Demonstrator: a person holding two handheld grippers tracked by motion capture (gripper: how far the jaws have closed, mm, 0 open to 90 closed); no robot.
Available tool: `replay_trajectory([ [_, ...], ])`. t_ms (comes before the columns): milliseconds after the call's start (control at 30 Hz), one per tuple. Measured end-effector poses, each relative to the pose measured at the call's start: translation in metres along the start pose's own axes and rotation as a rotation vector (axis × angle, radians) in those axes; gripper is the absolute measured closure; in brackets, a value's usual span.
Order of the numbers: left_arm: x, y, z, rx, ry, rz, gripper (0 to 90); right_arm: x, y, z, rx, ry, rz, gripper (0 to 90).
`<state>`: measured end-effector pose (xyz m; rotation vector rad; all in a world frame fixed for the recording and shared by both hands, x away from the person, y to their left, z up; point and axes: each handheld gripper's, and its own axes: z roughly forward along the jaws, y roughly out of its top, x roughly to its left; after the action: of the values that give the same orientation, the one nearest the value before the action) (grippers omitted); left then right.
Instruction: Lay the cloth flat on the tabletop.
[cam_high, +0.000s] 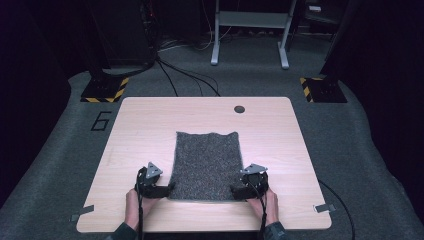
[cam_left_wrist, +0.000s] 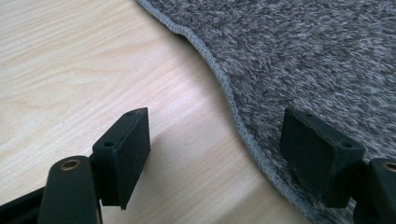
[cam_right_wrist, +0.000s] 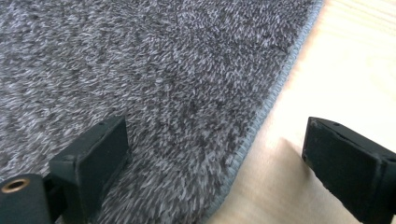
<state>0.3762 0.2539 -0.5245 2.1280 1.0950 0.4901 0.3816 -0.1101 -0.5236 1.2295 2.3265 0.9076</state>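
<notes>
Hands (cam_high: 134, 207), tools (cam_high: 167, 189), cloth (cam_high: 206, 162), table hole (cam_high: 239, 109).

A grey towel (cam_high: 206, 166) is lying flat on the table (cam_high: 145, 125). The left gripper (cam_high: 167, 189) and right gripper (cam_high: 236, 190) are sitting at its near corners, hands (cam_high: 134, 207) gripping them.

One readable mark — a black "6" (cam_high: 101, 121) — on the grey floor (cam_high: 60, 145) left of the table.
</notes>
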Motion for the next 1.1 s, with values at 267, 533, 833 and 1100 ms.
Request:
replay_trajectory([
  [267,-0.01,-0.007,-0.007,-0.004,-0.005,-0.003,24.4,0.002,-0.008,-0.007,-0.014,-0.004,-0.002,6.7],
  [533,-0.013,-0.011,-0.011,-0.007,-0.012,0.0,24.3,0.006,-0.012,-0.011,-0.014,-0.016,-0.024,6.7],
  [833,-0.004,-0.008,-0.017,-0.028,0.002,-0.043,16.7,0.004,-0.01,-0.017,-0.053,0.003,-0.038,1.0],
  [1100,0.014,0.013,-0.026,-0.061,-0.017,-0.052,14.7,0.013,0.006,-0.021,-0.061,0.03,-0.041,1.4],
])
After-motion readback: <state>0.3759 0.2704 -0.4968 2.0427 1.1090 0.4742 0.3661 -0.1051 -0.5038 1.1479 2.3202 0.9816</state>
